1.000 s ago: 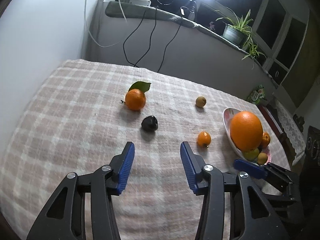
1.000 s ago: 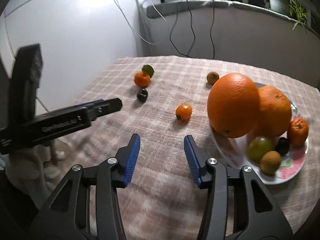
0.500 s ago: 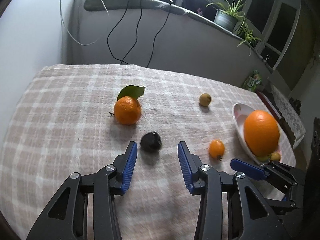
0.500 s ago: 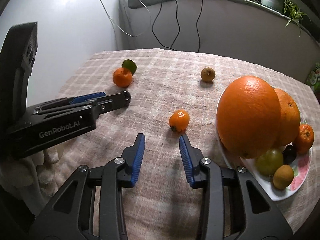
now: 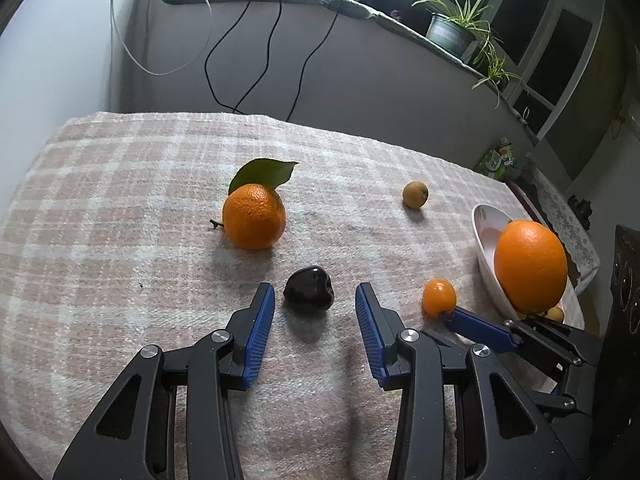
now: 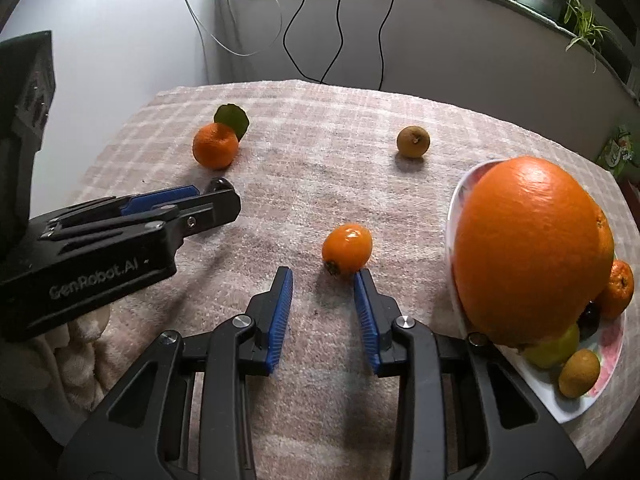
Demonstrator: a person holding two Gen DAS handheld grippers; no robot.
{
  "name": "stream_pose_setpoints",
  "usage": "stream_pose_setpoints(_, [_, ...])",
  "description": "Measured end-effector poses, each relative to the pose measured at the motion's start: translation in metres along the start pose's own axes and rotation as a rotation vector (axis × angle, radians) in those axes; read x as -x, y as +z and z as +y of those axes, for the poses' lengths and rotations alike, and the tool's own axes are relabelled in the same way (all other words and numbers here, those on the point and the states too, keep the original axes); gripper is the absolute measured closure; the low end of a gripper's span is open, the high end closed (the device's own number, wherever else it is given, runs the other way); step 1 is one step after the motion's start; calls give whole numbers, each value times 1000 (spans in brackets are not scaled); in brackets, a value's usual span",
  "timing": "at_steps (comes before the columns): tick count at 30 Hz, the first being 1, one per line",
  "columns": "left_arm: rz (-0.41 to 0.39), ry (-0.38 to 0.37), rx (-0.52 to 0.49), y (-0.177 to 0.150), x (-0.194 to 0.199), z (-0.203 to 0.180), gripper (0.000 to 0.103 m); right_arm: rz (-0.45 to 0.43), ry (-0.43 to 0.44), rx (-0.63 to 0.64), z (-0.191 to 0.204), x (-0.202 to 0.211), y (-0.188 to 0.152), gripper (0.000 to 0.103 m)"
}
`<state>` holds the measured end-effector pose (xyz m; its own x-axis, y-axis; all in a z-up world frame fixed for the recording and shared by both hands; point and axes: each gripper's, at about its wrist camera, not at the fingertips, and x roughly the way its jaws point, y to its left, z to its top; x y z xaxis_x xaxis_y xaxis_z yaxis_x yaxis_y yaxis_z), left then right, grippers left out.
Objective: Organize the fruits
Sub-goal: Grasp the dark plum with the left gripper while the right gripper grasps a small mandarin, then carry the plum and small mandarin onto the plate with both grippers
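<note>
My left gripper (image 5: 315, 300) is open, its blue fingertips on either side of a dark plum-like fruit (image 5: 308, 288) on the checked cloth. My right gripper (image 6: 323, 280) is open, its fingertips just short of a small orange kumquat-like fruit (image 6: 347, 249), which also shows in the left wrist view (image 5: 439, 296). A mandarin with a green leaf (image 5: 254, 221) lies beyond the dark fruit. A small brown fruit (image 6: 413, 142) lies farther back. A white plate (image 6: 454, 216) at the right holds a big orange (image 6: 528, 256) and several smaller fruits.
The table is covered by a pink checked cloth (image 5: 120, 208). A grey wall with hanging black cables (image 5: 248, 60) runs behind it. A potted plant (image 5: 450, 32) stands on the ledge above. The left gripper's body (image 6: 100, 240) fills the left of the right wrist view.
Both grippers have moved forward. The left now straddles the dark fruit, and the right has come up close to the small orange fruit. Both stay open.
</note>
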<state>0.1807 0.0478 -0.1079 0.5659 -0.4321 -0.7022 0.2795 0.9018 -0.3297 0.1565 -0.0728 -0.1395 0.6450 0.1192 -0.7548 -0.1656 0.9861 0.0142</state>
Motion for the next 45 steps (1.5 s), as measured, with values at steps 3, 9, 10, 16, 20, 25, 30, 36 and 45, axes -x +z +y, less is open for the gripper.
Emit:
stream_pose_setpoints(3, [3,-6,3,0,0,2,70,6,0,-7,0,-3,4,71])
stream_pose_setpoints(9, [6,-12,8,1,0,4,75,17,-5,-8,6,-13,15,71])
stream_pose_setpoints(10, [7,-11,9,1,0,4,76,18,-3,-7,7,-13,16,71])
stream_pose_setpoints(16, [2,-16,25,0,2,8,80,18,-16,7,11,-17,20,70])
stream_pose_setpoints(20, [-3,-12,28,-1,4,9,80,12,7,10,11,-20,23,77])
stream_pose_setpoints(25, [-6,0,25,-1,5,8,81,4,39,-12,7,-19,22,78])
stream_pose_setpoints(30, [-24,13,40,-2,9,8,81,-11,69,-25,3,-12,21,78])
stream_pose_setpoints(36, [-45,34,51,-8,24,7,81,-44,106,-13,5,3,20,78])
stream_pose_setpoints(45, [-79,58,96,-26,55,3,81,-85,183,23,5,36,7,78])
